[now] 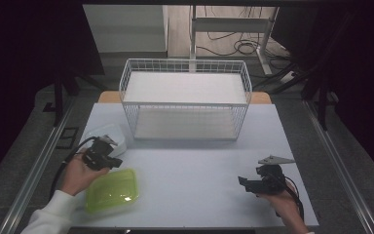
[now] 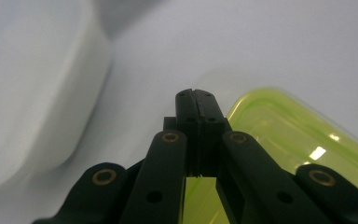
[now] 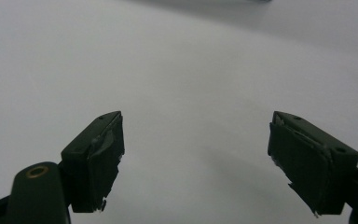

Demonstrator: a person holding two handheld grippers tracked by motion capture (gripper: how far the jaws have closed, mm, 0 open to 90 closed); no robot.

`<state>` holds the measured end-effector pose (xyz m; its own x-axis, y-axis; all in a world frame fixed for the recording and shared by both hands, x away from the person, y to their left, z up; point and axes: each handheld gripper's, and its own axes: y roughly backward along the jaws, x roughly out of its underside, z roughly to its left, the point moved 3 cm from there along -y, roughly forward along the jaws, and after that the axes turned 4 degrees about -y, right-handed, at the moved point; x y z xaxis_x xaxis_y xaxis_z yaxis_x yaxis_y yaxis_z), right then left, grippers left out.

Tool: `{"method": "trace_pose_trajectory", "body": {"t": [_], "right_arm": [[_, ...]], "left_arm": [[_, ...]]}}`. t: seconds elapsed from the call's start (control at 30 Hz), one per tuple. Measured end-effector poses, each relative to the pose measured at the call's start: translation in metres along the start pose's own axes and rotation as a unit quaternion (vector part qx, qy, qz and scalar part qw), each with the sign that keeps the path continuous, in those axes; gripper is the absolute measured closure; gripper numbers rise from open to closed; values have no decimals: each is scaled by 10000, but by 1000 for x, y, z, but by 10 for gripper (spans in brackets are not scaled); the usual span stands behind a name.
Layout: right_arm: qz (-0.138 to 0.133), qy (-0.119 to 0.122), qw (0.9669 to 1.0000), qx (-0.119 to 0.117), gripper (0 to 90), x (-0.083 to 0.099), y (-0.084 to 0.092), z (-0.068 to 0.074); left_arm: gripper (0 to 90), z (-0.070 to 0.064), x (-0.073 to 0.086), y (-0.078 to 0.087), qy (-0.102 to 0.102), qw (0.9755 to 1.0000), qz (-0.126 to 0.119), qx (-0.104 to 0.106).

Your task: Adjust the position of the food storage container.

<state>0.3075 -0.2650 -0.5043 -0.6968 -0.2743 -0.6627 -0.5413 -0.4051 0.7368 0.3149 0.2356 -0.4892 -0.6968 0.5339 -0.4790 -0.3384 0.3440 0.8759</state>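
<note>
L tongs (image 2: 196, 100) closed, empty, btwn green lid (image 1: 112, 189) & white box (image 1: 108, 135); R tongs (image 3: 196, 154) open, idle; lid not yet picked up.

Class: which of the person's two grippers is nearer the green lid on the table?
Left. The left gripper sits just above the green lid, jaws shut; the right gripper rests far across the table, open.

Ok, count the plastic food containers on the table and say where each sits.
2. A white container sits at the table's left edge, just beyond the left gripper; a lime-green one lies nearer the person, beside the left hand. Nothing looks hidden.
</note>
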Motion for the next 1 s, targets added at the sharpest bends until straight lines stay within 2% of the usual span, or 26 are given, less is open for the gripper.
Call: {"method": "trace_pose_trajectory", "body": {"t": [0.03, 0.07, 0.1, 0.13, 0.2, 0.23, 0.27, 0.3, 0.33, 0.37, 0.4, 0.43, 0.47, 0.5, 0.53, 0.7, 0.83, 0.9, 1.0], "right_arm": [[0, 0, 10000, 0, 188, 0, 0, 0], [6, 11, 10000, 2, 187, 0, 0, 1], [6, 41, 10000, 7, 187, 0, 0, 2], [6, 41, 10000, 7, 187, 0, 0, 2], [9, 59, 10000, 12, 187, 0, 0, 4], [9, 60, 10000, 10, 187, 0, 0, 5], [8, 62, 10000, 11, 187, 0, 0, 5], [9, 63, 10000, 12, 187, 0, 0, 5], [7, 70, 10000, 14, 187, 0, 0, 5], [7, 70, 10000, 14, 187, 0, 0, 5], [8, 76, 10000, 42, 185, 1, -1, 4], [8, 76, 10000, 42, 185, 1, -1, 4], [26, 96, 9999, 87, 183, 1, -2, 3], [26, 96, 9999, 87, 183, 1, -2, 3], [42, 111, 9999, 111, 181, 1, -3, 2], [58, 172, 9998, 88, 177, -1, -5, 6], [45, 172, 9998, 91, 177, -1, -4, 6], [42, 175, 9998, 89, 177, -1, -4, 6], [40, 169, 9998, 82, 177, 0, -3, 6]], "left_arm": [[898, 2, 6, 8, 61, 10000, -48, -36], [897, 5, 21, 20, 202, 9997, -86, -148], [897, 7, 30, 25, 275, 9994, -80, -199], [896, 7, 30, 25, 275, 9994, -80, -199], [893, 11, 50, 33, 480, 9984, -37, -286], [889, 14, 70, 39, 721, 9967, 25, -376], [888, 14, 70, 39, 721, 9967, 25, -376], [887, 14, 90, 41, 906, 9951, 101, -392], [888, 13, 99, 42, 987, 9943, 160, -367], [891, 13, 99, 42, 987, 9943, 160, -367], [896, 11, 115, 39, 1153, 9925, 285, -279], [897, 11, 115, 39, 1153, 9925, 285, -279], [897, 8, 126, 35, 1212, 9916, 409, -203], [898, 8, 126, 35, 1212, 9916, 409, -203], [898, 5, 136, 29, 1247, 9909, 502, -98], [898, -5, 137, 18, 1181, 9913, 572, 72], [899, -13, 128, 15, 1064, 9927, 558, 132], [898, -15, 122, 13, 927, 9935, 652, 129], [899, -17, 115, 11, 854, 9939, 669, 176]]}}
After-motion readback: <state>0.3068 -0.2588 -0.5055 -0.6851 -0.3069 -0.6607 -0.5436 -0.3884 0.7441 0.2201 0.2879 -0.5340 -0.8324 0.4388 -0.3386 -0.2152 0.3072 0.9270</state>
